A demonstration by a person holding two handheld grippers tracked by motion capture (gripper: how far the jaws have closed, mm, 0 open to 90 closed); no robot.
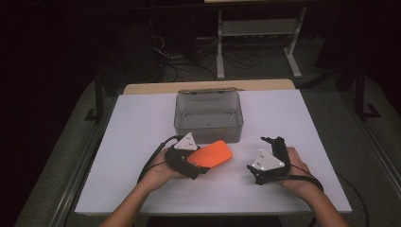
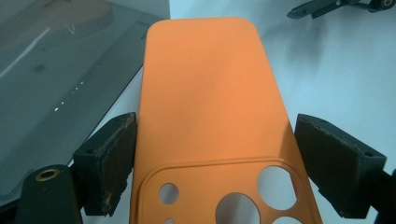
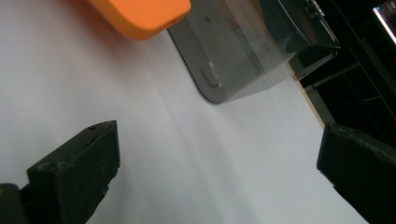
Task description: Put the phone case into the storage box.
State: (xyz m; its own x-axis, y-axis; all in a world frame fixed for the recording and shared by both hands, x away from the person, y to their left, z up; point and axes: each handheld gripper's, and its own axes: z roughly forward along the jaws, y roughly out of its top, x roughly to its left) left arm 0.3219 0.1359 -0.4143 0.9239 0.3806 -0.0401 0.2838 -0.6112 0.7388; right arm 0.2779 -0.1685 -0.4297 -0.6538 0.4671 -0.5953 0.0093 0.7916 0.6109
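We work on a white table with a clear grey box at its middle. Just in front of the box, our left gripper clasps the orange phone case by its two long edges. Our right gripper rests released, jaws wide apart. To box it cleanly, we should likely keep the case level and clear the near rim.

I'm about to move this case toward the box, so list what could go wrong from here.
1. The left gripper pinches the orange phone case only at its camera end; the long free end may sag or twist loose.
2. The grey translucent box stands close ahead; the case's free end may catch its near wall.
3. The right gripper is open and apart from the case, so it offers no backup.
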